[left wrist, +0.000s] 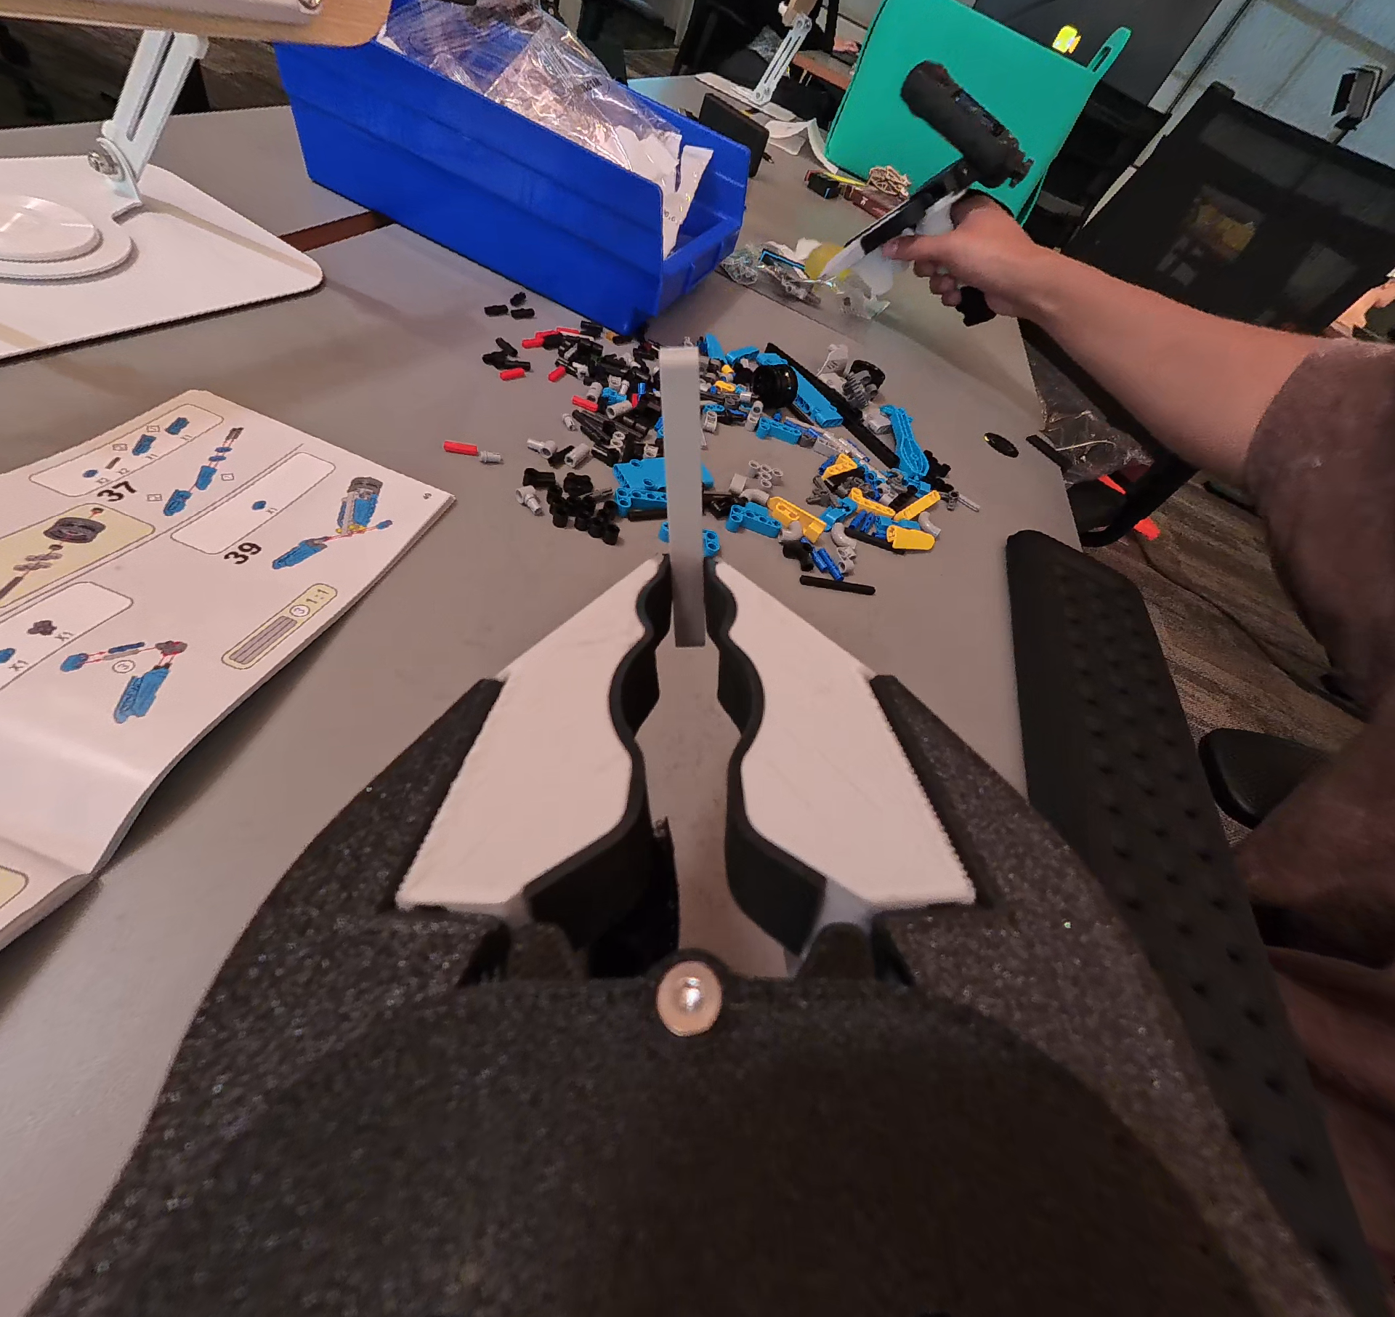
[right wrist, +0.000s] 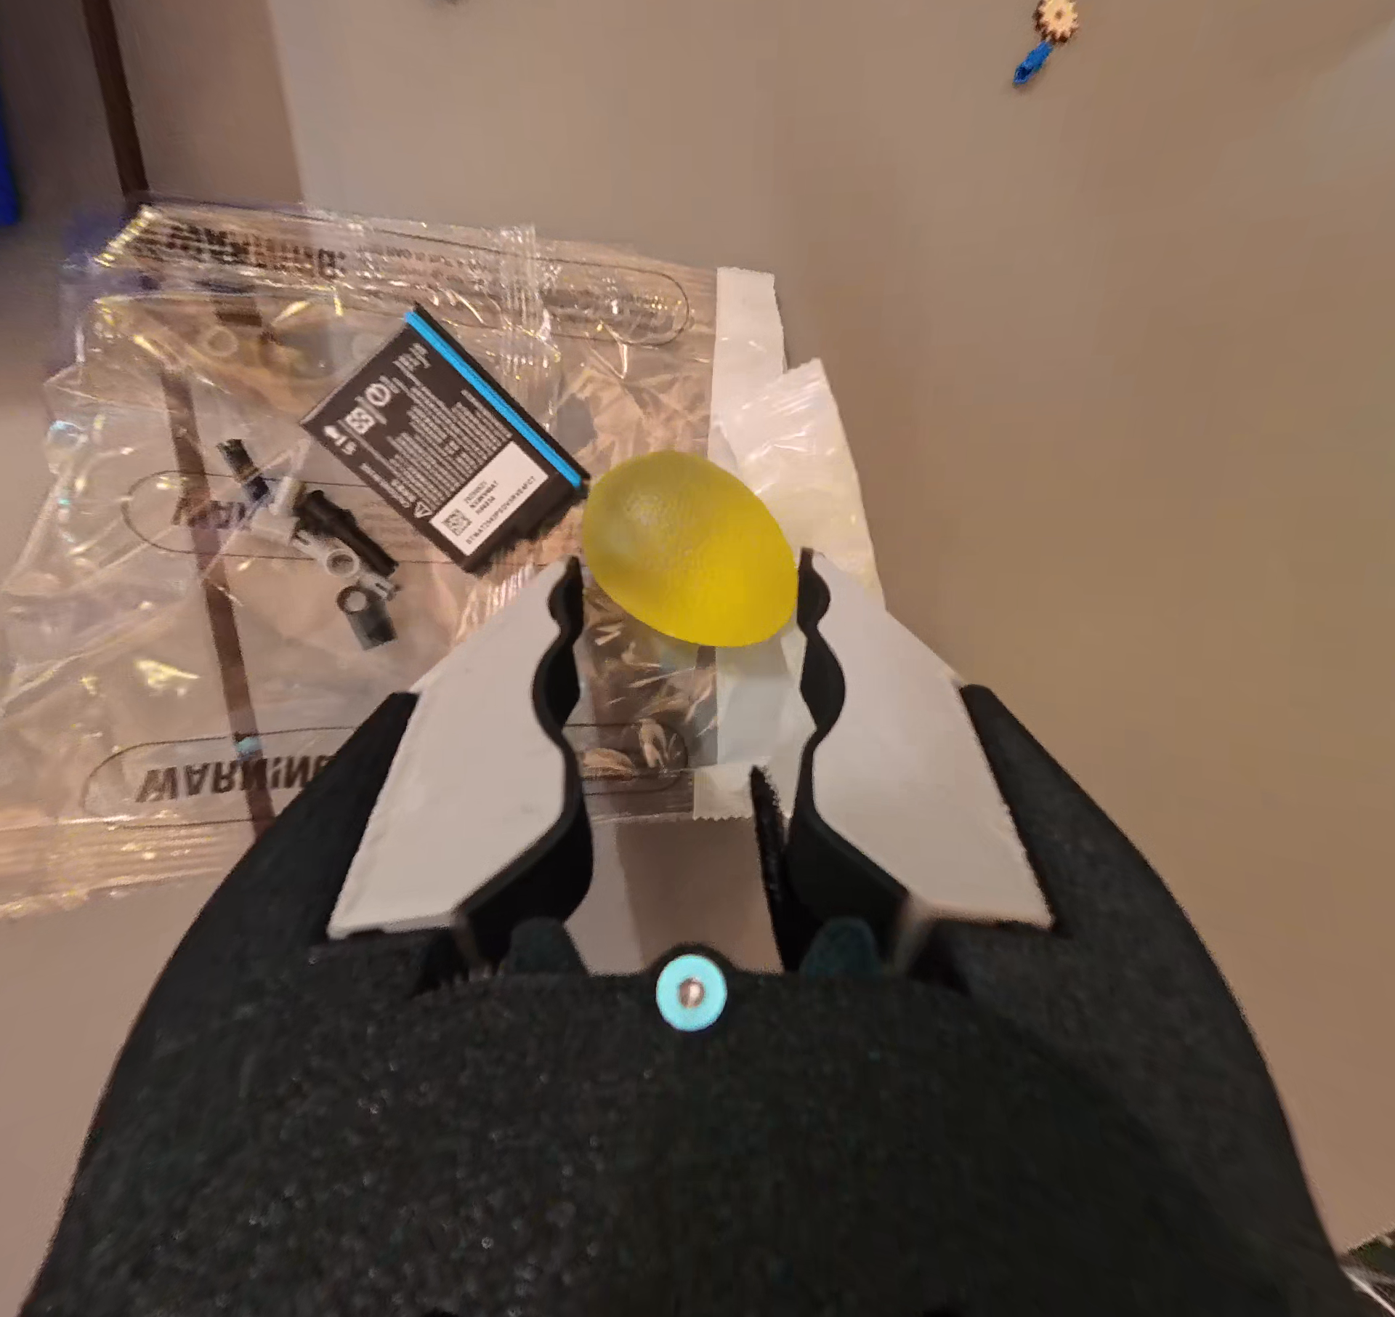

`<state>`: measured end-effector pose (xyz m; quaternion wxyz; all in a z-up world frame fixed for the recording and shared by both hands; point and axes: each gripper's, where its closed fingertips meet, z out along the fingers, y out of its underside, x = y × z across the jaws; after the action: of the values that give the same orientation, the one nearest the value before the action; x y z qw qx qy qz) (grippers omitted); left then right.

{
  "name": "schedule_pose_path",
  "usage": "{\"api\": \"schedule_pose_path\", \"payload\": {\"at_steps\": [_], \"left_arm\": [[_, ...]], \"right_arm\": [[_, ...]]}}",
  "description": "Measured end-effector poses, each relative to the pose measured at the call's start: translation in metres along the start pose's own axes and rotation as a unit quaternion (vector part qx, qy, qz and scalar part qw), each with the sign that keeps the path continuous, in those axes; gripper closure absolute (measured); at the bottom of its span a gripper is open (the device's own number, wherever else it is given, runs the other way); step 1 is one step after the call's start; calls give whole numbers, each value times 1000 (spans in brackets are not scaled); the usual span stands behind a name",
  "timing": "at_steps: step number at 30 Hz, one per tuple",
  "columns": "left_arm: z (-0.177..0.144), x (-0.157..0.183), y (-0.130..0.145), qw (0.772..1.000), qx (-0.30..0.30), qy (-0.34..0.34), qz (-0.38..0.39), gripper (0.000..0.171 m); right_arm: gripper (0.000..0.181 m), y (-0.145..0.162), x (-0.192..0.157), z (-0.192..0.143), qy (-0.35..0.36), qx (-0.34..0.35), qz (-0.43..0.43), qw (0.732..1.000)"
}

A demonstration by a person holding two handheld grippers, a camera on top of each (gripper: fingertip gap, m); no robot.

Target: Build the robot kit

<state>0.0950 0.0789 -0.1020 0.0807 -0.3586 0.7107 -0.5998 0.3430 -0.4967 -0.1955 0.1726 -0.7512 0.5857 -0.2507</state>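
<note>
The left gripper (left wrist: 686, 571) is pinching a flat grey bar (left wrist: 682, 480) between its nearly closed fingertips, the bar standing upright and reaching away over the table. Beyond it, a loose pile of small building pieces (left wrist: 725, 450) in black, blue, yellow, grey and red is lying spread on the grey table (left wrist: 423, 601). To the left of the gripper an open instruction booklet (left wrist: 173, 586) is lying flat. Farther left a white stand base (left wrist: 113, 254) is sitting on the table, and a blue bin (left wrist: 521, 178) holding clear plastic bags is resting at the far side of the pile. A black perforated chair back (left wrist: 1117, 790) is standing to the right.

The right gripper (right wrist: 688, 575) is sitting with its jaws spread wide on either side of a yellow egg-shaped ball (right wrist: 688, 548); whether the fingertips are touching the ball cannot be told. The ball is resting on clear plastic bags (right wrist: 226, 601) and a white torn wrapper (right wrist: 785, 405), just right of a black battery with a blue edge (right wrist: 445, 442). A few small black and grey pieces (right wrist: 340, 548) are lying inside one bag, to the left. Far off on the table a small tan gear on a blue pin (right wrist: 1045, 35) is lying alone. In the left wrist view, a hand (left wrist: 974, 261) is gripping the right tool at the far right.
</note>
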Motion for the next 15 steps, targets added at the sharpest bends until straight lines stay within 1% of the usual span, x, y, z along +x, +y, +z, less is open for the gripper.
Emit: {"api": "schedule_pose_path", "payload": {"at_steps": [4, 11, 15], "left_arm": [[1, 0, 1, 1000, -2, -1, 1, 164], [0, 1, 0, 1000, -2, -1, 5, 164], [-1, -2, 0, 1000, 0, -5, 4, 164]], "right_arm": [[128, -4, -2, -10, -8, 19, 7, 1000], [130, 7, 2, -12, -18, 5, 12, 1000], [136, 4, 4, -20, -18, 23, 22, 999]]}}
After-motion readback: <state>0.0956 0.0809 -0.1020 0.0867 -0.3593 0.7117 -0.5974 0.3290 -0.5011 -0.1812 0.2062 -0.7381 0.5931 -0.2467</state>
